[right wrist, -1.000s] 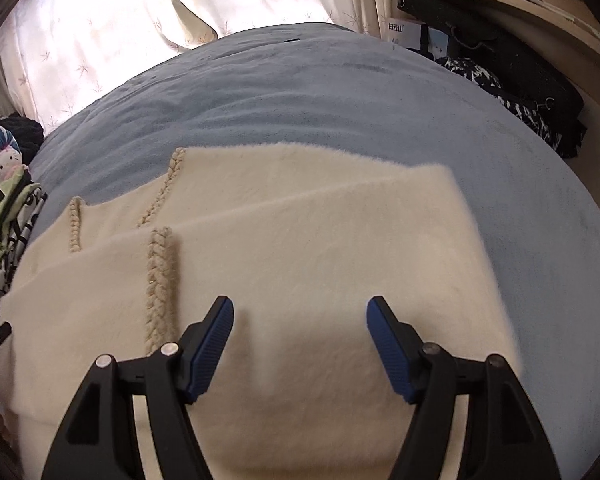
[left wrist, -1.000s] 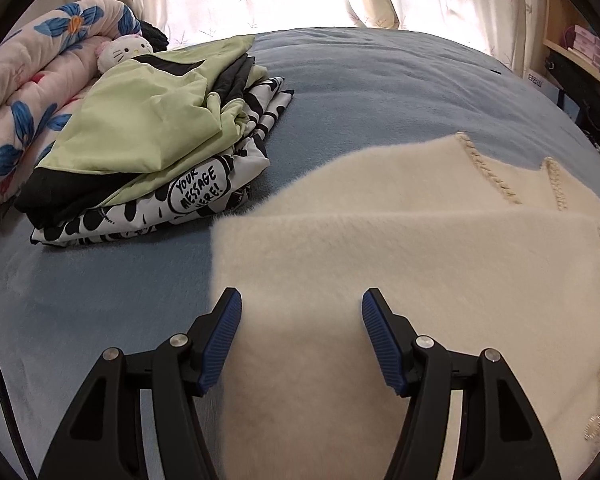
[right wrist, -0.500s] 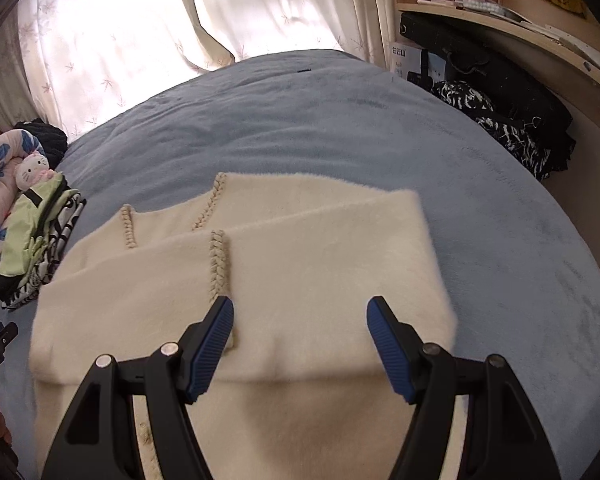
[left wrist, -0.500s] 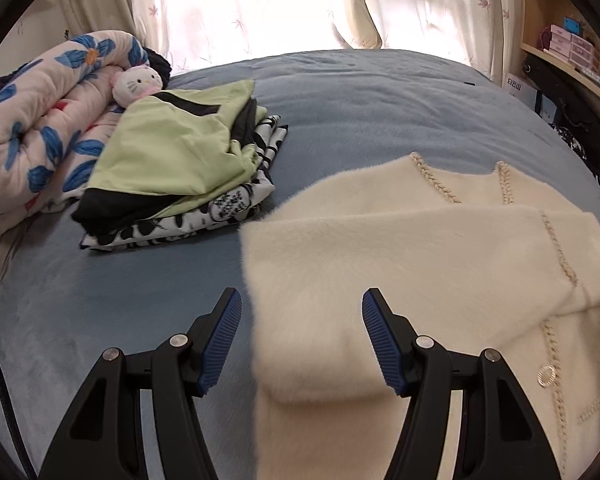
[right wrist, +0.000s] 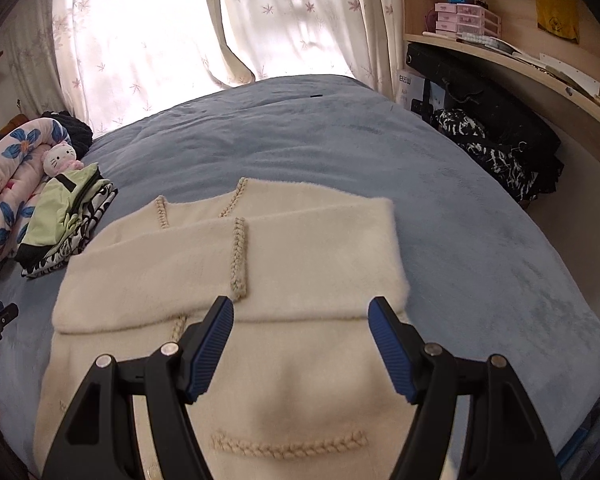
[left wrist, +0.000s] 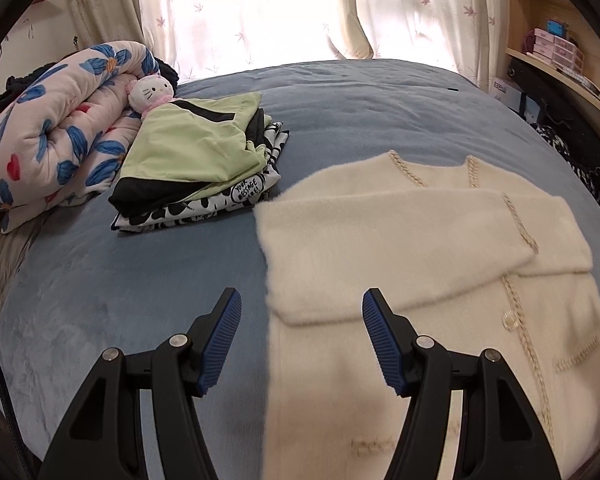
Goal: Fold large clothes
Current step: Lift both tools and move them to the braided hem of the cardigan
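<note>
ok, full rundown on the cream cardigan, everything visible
The cream cardigan is a fluffy, plush-looking knit with tan braided trim along the neckline, front edge and a pocket line near the hem. A round, pale button sits on the front edge. It lies flat on the blue bedspread, both sleeves folded across the chest, one overlapping the other. The body below is not yet folded. Both the left gripper and right gripper hover open above it, not gripping it.
</note>
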Demonstrator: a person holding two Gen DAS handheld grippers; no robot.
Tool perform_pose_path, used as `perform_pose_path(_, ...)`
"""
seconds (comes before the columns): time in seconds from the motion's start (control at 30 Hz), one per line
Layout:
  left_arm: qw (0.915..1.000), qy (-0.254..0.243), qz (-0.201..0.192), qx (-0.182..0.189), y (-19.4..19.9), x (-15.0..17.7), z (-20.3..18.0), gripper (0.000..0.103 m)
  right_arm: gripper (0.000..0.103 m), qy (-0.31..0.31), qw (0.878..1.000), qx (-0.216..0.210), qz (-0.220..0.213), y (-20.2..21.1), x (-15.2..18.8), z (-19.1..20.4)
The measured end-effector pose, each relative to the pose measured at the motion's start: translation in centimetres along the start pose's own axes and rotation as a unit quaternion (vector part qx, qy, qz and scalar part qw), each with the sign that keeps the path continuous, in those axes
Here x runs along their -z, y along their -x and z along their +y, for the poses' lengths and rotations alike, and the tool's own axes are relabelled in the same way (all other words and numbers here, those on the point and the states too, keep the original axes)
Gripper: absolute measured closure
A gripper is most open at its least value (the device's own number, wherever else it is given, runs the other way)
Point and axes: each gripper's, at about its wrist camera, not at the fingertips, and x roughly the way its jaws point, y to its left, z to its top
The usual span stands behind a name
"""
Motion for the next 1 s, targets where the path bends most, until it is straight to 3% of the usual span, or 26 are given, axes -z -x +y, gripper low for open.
perform_pose_path(0.23, 0.9999, 0.006, 0.004, 0.007, 2.8, 3.8, 1.2, 0.041, 0.033, 0.004, 1.000, -0.010, -0.001, 2.8, 3.4, -1.0)
perform_pose_path(0.6, 0.9993, 0.014, 0.028, 0.022, 6.3, 12.2, 3.2, 0.041, 0.033, 0.022, 0.998, -0.062, 0.001, 6.7, 10.1, -2.4)
perform_pose_path(1.0, 0.9890, 0.015, 0.077, 0.126, 7.5, 22.2, 4.1, 0.041, 0.033, 0.024, 0.995, -0.078, 0.050, 8.6, 17.4, -7.7)
